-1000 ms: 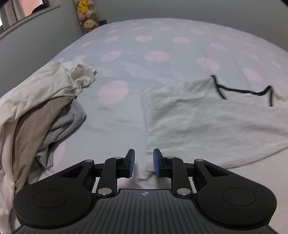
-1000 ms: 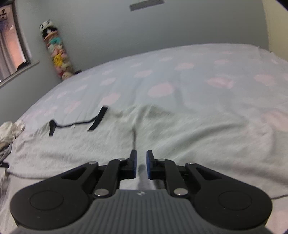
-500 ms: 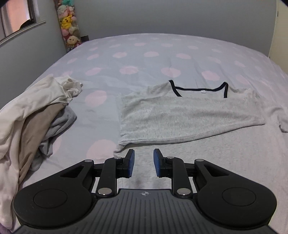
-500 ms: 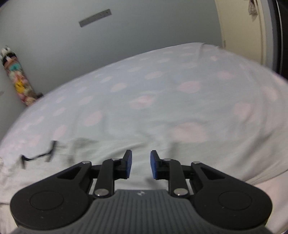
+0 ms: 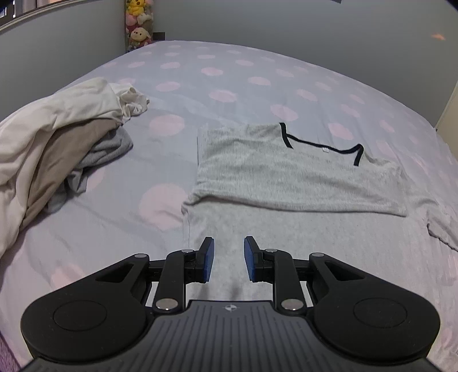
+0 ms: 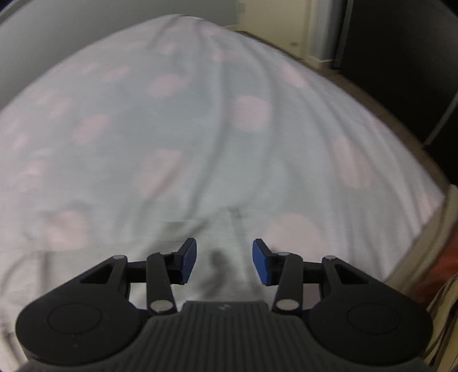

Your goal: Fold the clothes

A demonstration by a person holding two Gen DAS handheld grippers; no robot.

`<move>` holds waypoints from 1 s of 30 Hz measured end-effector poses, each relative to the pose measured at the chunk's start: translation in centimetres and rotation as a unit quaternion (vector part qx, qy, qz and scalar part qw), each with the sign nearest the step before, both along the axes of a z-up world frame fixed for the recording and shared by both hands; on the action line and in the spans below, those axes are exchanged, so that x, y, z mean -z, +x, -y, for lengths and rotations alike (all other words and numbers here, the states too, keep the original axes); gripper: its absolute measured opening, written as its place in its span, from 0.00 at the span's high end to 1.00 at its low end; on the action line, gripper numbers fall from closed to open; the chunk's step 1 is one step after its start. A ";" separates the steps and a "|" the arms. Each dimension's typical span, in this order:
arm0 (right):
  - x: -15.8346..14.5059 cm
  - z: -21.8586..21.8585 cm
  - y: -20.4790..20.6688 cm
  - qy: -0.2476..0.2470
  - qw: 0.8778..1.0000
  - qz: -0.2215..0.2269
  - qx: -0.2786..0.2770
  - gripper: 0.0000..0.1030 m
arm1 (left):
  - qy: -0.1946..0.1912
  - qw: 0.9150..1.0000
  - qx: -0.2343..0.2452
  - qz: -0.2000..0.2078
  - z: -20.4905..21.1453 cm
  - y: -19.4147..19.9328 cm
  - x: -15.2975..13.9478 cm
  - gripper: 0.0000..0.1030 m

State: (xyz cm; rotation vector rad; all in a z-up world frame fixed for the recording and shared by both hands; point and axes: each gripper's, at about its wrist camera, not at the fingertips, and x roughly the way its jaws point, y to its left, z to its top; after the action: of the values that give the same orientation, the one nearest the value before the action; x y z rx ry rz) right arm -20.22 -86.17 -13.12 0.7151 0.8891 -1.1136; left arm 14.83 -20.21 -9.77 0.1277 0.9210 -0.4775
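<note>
— What is carried by the bed (image 5: 234, 74)?
— A grey T-shirt (image 5: 286, 177), folded over, is laid flat mid-bed.
— And by the left edge?
— A heap of clothes (image 5: 57, 143) is piled there, apart from it.

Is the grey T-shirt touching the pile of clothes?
Apart. The left wrist view shows bare dotted bedsheet between the grey T-shirt and the pile of clothes.

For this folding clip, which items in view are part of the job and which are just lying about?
Part of the job:
- grey T-shirt, partly folded on the bed
- heap of unfolded clothes
- left tool and right tool, both open and empty

Lying about:
- plush toys in the corner
- spotted bedsheet
</note>
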 end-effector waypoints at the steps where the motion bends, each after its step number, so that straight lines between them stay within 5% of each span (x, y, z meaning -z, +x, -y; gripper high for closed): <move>1: 0.6 0.2 -0.3 0.010 1.000 0.006 0.007 0.54 | 0.003 1.000 0.001 -0.003 0.0 -0.2 0.1 0.80; 6: 2.1 -0.2 -0.2 0.024 1.000 0.006 0.004 0.58 | 0.007 1.000 -0.010 -0.013 -0.2 -0.4 0.3 0.80; 8: 2.3 -0.6 0.1 0.023 1.000 0.002 -0.004 0.90 | 0.001 1.000 -0.010 -0.015 -0.2 -0.5 0.0 0.80; 10: 2.0 -1.0 0.4 0.017 1.000 0.000 -0.008 0.96 | 0.000 1.000 -0.005 -0.010 0.1 -0.5 -0.6 0.80; 19: -7.8 -1.7 0.2 -0.081 0.995 0.046 0.024 0.97 | -0.037 0.999 0.008 0.016 -0.2 -0.8 -3.6 0.80; 30: -20.5 -8.7 7.4 -0.158 0.972 0.142 -0.095 0.97 | -0.060 0.998 -0.007 0.006 -3.1 -0.3 -4.1 0.80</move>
State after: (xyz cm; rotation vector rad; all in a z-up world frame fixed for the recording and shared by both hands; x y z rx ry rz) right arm -12.87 -77.44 7.33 0.4967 0.5084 -0.9249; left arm 14.55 -17.11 -5.66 0.0152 0.8794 -0.5172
